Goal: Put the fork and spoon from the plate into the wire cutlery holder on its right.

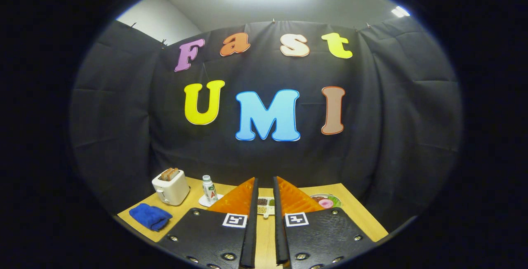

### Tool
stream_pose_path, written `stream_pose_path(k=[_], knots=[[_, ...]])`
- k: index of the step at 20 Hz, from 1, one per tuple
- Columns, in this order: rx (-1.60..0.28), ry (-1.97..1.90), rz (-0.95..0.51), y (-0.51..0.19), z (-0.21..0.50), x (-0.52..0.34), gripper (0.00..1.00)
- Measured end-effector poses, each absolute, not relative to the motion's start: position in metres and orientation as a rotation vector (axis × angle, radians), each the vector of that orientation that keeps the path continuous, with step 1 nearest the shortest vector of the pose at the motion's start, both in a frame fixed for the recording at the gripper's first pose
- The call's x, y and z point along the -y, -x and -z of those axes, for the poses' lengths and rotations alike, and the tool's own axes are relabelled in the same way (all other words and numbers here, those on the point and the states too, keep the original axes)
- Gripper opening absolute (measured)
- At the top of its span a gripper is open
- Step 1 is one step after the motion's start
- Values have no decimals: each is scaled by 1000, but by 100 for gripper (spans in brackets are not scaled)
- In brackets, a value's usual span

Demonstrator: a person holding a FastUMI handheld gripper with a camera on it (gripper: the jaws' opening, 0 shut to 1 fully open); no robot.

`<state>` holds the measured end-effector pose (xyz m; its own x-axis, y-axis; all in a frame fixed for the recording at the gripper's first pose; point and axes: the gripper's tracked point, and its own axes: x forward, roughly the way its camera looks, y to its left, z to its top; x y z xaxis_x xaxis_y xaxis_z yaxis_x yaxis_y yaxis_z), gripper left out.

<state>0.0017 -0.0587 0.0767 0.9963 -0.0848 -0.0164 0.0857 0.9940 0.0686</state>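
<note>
i see a light tan wood worktop (354, 211) under a plain black cloth wall (123, 128). the toaster (170, 186) is cream-white with brown toast in its slots. the folded cloth (150, 216) is deep blue. the bottle (209, 189) is white with a green label on a white coaster. a white divided tray (264, 206) between my slightly parted jaws holds brown and green bits. the plate (326, 201) shows pink, green and red.

Partly hiding behind the gripper (264, 194), fingers standing a little apart on nothing: a divided tray (264, 205) showing just beyond the tips, contents too small for telling; right of that tray, a plate (328, 199) peeking past one finger (293, 201), items on it blurring together
</note>
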Motion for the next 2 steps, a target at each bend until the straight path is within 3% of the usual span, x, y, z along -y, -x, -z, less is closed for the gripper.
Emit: stream_pose_path(k=[2], knots=[[-5,-24,116,1,-72,59,20]])
